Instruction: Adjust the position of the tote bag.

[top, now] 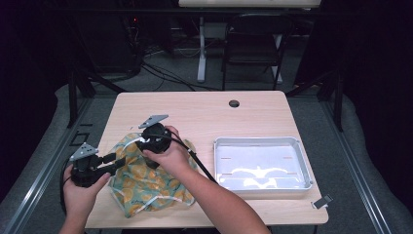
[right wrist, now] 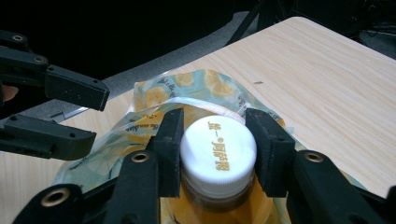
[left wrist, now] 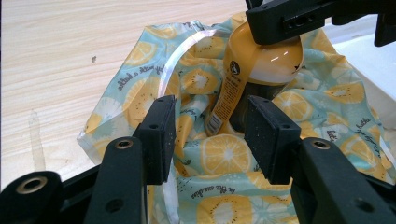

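Black right gripper [right wrist: 218, 154] clamps white ribbed cap | yellow-labelled bottle [left wrist: 252, 79] stands in soft, slippery lemon-print plastic bag [top: 141, 180], table's 8 o'clock | left gripper [left wrist: 210, 135] spread | grip rigid cap.

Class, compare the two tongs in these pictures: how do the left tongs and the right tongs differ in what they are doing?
The right tongs clamp the bottle's white cap; the left tongs stand open with nothing gripped. The right tongs reach down over the bottle; the left tongs lie lower, aimed sideways at the lemon-print bag. Both have black jaws and work at the same bag.
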`<state>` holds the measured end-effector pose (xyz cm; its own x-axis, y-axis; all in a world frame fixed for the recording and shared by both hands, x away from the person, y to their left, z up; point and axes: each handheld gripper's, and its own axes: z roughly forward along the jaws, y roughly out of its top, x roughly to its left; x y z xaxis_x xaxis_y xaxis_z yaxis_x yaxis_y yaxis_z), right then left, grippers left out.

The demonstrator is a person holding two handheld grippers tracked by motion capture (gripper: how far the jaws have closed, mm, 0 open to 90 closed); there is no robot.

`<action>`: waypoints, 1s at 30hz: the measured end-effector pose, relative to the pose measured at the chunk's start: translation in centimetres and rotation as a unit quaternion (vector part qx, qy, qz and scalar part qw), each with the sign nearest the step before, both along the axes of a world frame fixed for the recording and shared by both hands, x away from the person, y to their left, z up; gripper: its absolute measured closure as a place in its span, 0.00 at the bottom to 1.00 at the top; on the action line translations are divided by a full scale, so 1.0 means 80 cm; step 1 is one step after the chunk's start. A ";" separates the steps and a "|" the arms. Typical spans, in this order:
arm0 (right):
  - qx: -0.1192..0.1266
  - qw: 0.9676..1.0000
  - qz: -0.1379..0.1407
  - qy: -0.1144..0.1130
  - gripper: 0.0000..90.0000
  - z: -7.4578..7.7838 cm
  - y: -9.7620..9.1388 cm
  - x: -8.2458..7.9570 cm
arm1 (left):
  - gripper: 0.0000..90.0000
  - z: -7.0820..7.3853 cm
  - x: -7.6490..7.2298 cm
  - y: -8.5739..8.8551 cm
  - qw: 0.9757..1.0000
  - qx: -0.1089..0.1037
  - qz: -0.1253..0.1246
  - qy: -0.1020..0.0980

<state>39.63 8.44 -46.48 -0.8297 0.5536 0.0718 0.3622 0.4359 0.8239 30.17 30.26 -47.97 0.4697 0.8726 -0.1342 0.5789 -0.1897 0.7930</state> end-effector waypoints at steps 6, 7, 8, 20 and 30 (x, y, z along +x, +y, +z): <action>-0.005 1.000 0.000 -0.001 0.65 0.001 0.001 -0.001 | 0.60 0.000 0.000 -0.001 1.000 0.000 0.000 -0.001; -0.003 1.000 -0.001 -0.001 0.65 0.001 0.001 -0.001 | 0.60 0.000 0.001 -0.001 1.000 0.001 0.000 0.000; -0.002 1.000 -0.001 -0.001 0.65 0.001 0.001 -0.001 | 0.60 0.000 0.001 -0.001 1.000 0.001 0.000 0.000; 0.004 1.000 0.003 -0.014 0.65 0.020 0.003 -0.008 | 0.60 0.000 0.001 0.000 1.000 -0.001 0.001 -0.001; 0.001 1.000 0.014 -0.019 0.65 0.059 0.002 -0.018 | 0.60 0.002 -0.001 0.001 1.000 -0.002 0.002 -0.005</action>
